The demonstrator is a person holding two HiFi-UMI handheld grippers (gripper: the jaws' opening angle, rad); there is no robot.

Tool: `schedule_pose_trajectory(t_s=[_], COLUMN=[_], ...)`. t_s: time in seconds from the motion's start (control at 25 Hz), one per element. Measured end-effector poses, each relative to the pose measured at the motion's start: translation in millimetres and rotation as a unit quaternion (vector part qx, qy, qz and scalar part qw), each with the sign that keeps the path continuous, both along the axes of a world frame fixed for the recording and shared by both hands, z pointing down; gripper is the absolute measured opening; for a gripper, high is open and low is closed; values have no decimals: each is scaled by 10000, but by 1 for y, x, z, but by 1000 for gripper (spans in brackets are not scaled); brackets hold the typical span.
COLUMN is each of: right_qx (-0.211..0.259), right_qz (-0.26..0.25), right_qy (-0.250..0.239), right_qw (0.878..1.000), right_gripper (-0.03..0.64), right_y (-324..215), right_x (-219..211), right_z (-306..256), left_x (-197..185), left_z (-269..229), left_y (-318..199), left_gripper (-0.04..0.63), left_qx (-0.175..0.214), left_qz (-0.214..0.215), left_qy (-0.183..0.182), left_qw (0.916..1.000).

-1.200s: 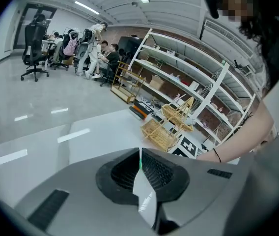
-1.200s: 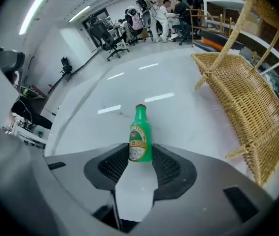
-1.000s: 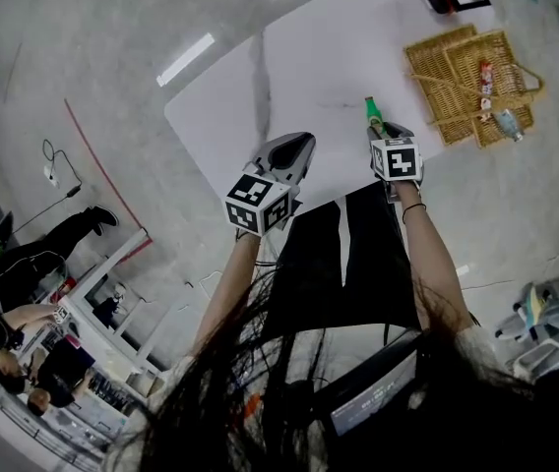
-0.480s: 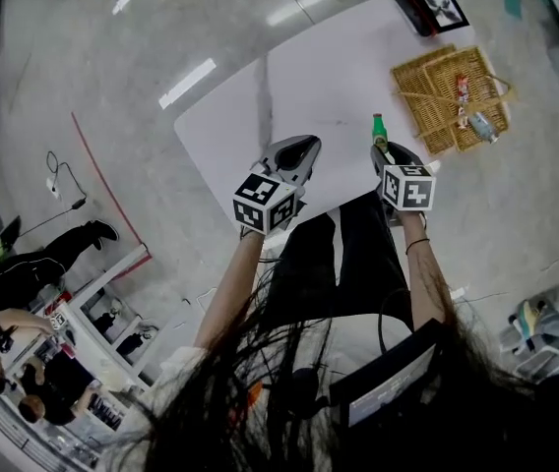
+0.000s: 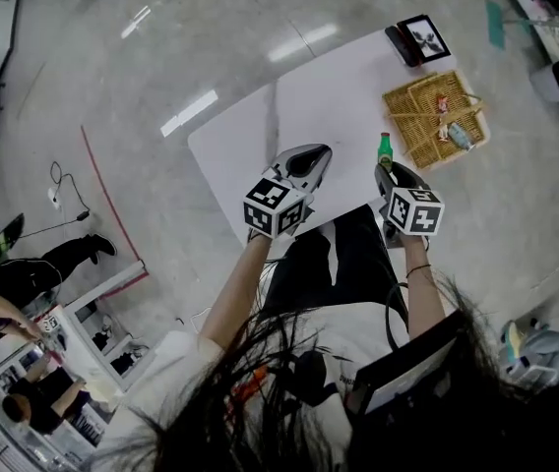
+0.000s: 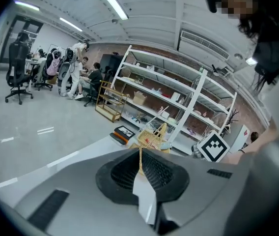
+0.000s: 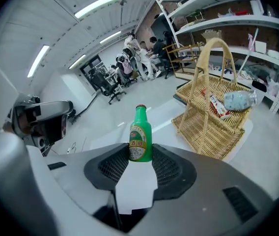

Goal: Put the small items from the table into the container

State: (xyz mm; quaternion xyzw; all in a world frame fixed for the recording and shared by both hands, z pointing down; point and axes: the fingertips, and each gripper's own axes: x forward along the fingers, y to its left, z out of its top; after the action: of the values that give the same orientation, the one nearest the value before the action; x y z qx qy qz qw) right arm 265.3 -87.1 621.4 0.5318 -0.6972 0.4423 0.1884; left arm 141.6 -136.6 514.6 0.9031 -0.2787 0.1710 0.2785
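**Head view**
- Table [image 5: 260,136]: white, with the basket [image 5: 407,131] standing at its far right corner.
- Green bottle [image 5: 385,148]: sticks out of the right gripper [image 5: 390,172], cap pointing far, by the table's near edge.
- Basket from bottle: to the right and somewhat farther off, near but apart.
- Left gripper [image 5: 307,158]: to the left of the bottle, so it is the one farther from the basket.

**Left gripper view**
- Left gripper [image 6: 140,156]: jaws pressed together, with nothing between them.
- Basket [image 6: 152,137]: straight ahead beyond the closed tips, across the table.

**Right gripper view**
- Right gripper [image 7: 140,159]: jaws clamped on the bottle's lower body, at a middling width.
- Green bottle [image 7: 140,137]: its long axis runs in line with the jaws, red cap farthest out.
- Basket [image 7: 208,132]: ahead and to the right of the bottle.
- Handle [image 7: 213,45]: an arch that spans the basket's middle.
- Contents: a packet [image 7: 217,104] and a crumpled clear bottle [image 7: 237,101] lie in the far half.
- Coming move, as I judge it: the right hand is the nearer one. The bottle has to go right and farther out, over the rim and clear of the handle. The near half looks free.
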Motion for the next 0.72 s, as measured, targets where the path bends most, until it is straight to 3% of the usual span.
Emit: schedule_pose_trajectory(t_s=[0.4, 0.72], right_qx=[264, 458], right_qz=[306, 776], right_qy=[-8, -80], right_qw=[9992, 9959], right_gripper=[156, 156], right_y=[19, 49], right_x=[2, 0], right_z=[-57, -86], left_x=[-4, -3], left_z=[-43, -62], left_y=[23, 50], left_gripper=[8, 8], left_qx=[188, 370], left_qz=[104, 481], left_qy=[251, 378], left_qw=[9995, 9974])
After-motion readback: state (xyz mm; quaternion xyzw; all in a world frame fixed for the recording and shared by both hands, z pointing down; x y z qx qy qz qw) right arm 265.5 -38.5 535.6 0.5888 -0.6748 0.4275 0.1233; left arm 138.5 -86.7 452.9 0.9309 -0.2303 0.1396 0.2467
